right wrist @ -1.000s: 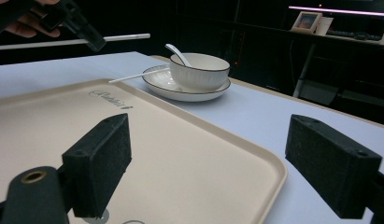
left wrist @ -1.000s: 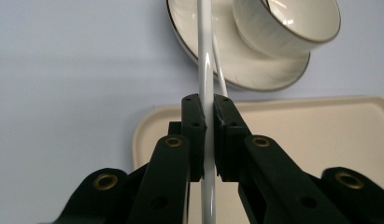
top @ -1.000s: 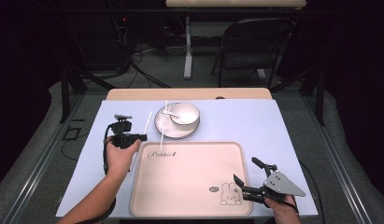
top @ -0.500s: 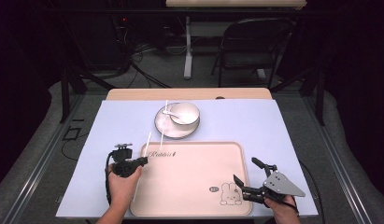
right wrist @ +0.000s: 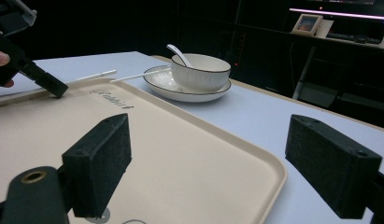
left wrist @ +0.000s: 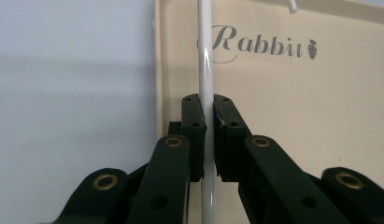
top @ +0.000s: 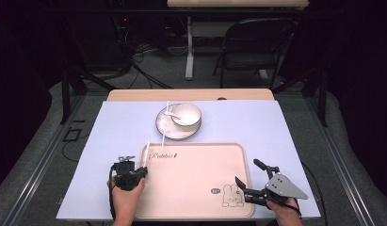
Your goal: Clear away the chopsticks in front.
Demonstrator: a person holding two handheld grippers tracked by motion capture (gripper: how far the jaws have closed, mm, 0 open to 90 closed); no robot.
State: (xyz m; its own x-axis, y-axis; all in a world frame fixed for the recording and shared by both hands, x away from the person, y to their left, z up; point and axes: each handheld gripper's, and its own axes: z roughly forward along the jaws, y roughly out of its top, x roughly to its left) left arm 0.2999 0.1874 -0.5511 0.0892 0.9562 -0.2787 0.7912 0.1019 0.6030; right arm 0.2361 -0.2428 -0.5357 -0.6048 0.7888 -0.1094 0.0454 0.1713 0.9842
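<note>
My left gripper (top: 142,172) is low at the left rim of the beige tray (top: 200,197), shut on a white chopstick (top: 147,151) that points away over the tray's far left corner. In the left gripper view the chopstick (left wrist: 205,56) runs straight up between the black pads (left wrist: 194,119), beside the tray's "Rabbit" print (left wrist: 262,44). A second chopstick (top: 165,125) leans from the plate (top: 164,128) down onto the tray's far rim. My right gripper (top: 248,173) rests at the tray's near right corner, open, with nothing between its fingers (right wrist: 101,156).
A white bowl (top: 186,114) with a spoon (top: 171,113) in it stands on the plate behind the tray. The lilac mat (top: 285,136) covers the table. In the right gripper view the bowl (right wrist: 200,71) is ahead and the left gripper (right wrist: 33,72) at far left.
My left hand has come back toward the near edge and down with the chopstick, from beside the plate to the tray's left rim. The right gripper has stayed put.
</note>
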